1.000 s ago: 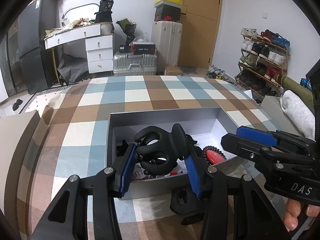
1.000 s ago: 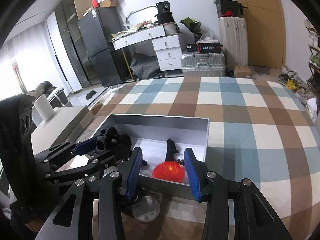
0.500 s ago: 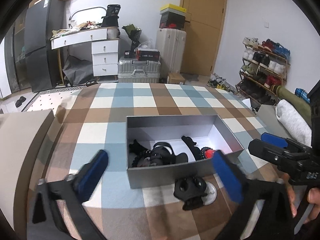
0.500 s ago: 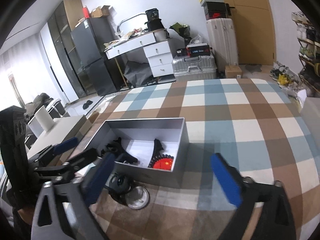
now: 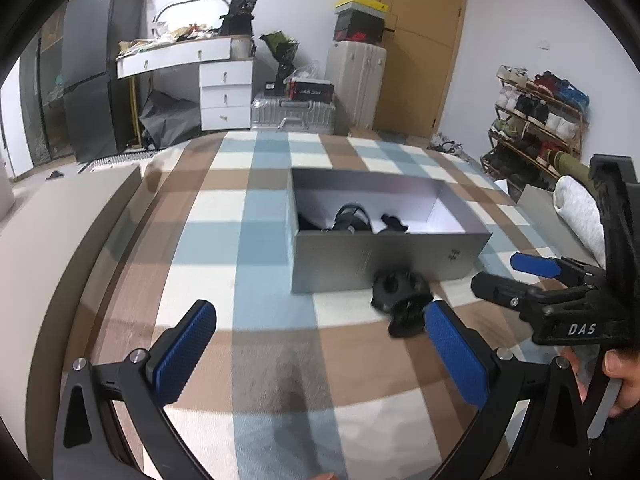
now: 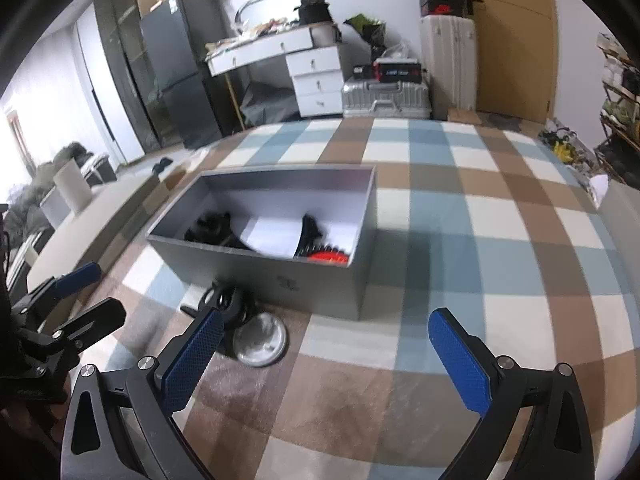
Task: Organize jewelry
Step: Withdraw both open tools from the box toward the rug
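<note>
Black hair clip [image 5: 402, 300] lies outside grey box [image 5: 384, 258], by round mirror [image 6: 260, 340]. Both grippers' jaws spread, empty. Risk: approach nudges clip/mirror, off-centre pinch slips.

A checked blanket [image 5: 248, 240] in blue, brown and white covers the bed. Beyond it stand a white desk with drawers [image 5: 224, 80], a silver suitcase [image 5: 294, 114] lying flat, a tall white suitcase [image 5: 356, 80], a dark fridge [image 5: 100, 72] and a shoe rack [image 5: 536, 120] along the right wall.
</note>
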Action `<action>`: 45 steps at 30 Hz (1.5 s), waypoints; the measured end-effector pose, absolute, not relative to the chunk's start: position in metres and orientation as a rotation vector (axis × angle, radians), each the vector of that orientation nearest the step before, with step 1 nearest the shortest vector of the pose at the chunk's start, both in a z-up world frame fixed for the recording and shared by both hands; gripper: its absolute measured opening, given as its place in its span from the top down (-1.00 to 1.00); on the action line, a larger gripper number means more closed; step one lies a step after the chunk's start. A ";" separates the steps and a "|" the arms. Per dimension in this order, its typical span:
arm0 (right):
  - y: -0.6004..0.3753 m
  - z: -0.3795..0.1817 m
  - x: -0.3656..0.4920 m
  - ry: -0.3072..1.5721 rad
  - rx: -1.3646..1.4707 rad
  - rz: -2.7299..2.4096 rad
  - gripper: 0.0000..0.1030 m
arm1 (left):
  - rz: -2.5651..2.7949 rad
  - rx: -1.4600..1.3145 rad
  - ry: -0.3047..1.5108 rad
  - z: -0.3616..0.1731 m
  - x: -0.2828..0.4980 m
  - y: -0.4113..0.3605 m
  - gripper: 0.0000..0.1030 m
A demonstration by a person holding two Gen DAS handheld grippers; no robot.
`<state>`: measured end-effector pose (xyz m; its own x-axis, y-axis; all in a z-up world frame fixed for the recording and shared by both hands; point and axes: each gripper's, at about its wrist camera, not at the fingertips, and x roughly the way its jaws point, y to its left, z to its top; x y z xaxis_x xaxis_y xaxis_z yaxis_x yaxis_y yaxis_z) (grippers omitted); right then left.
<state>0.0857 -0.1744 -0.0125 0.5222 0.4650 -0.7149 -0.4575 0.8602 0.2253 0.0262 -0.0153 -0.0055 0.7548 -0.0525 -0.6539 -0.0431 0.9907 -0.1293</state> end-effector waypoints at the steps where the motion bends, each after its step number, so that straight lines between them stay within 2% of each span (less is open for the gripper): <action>1: -0.171 -0.016 0.085 0.873 -0.003 0.560 -1.00 | -0.007 -0.145 0.719 -0.007 0.025 -0.014 -0.98; 15: -0.143 -0.046 0.081 0.972 -0.139 0.538 -1.00 | -0.021 -0.187 0.739 -0.019 0.033 -0.006 -0.98; 25: -0.123 -0.050 0.077 0.965 -0.215 0.539 -1.00 | -0.053 -0.270 0.697 -0.018 0.028 0.007 -0.98; 45: -0.129 -0.049 0.081 0.985 -0.204 0.496 -1.00 | -0.063 -0.317 0.712 -0.021 0.028 0.011 -0.98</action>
